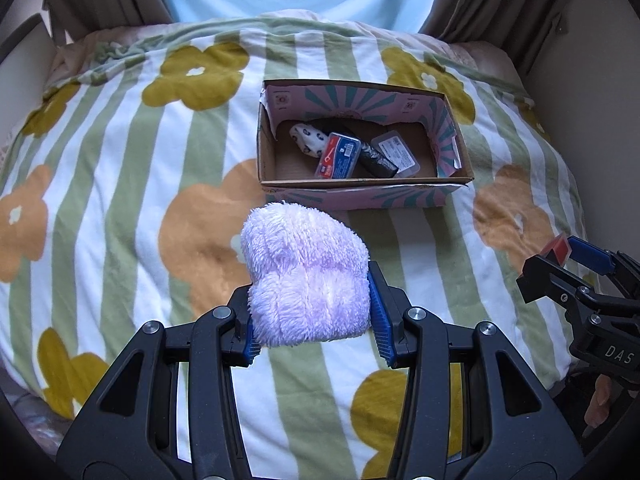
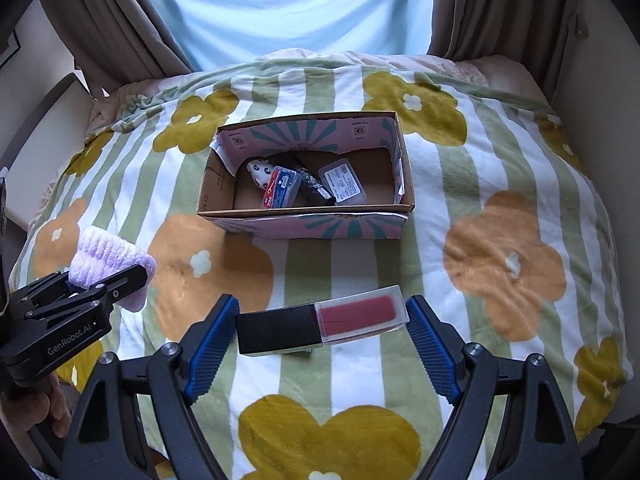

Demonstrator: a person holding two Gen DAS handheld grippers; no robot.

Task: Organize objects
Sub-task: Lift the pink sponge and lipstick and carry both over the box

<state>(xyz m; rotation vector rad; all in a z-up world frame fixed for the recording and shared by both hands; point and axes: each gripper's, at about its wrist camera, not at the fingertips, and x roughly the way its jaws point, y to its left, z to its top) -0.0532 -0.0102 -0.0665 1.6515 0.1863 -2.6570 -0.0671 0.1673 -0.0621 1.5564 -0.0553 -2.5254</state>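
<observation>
**Both grippers loaded, box waiting**

We're carrying two items toward the cardboard box [image 1: 362,194] sitting on the flowered blanket [image 1: 120,168]. Our left gripper [image 1: 314,320] is squeezing the fluffy lilac sock bundle [image 1: 306,276], held in the air short of the box's near wall. Our right gripper [image 2: 322,326] is pinching the red lip gloss tube [image 2: 320,324] end to end between its blue pads [image 2: 430,344]. We're judging this the transport step: next, each load needs lifting over the near wall and releasing beside the small cases [image 1: 338,156] already inside.
</observation>
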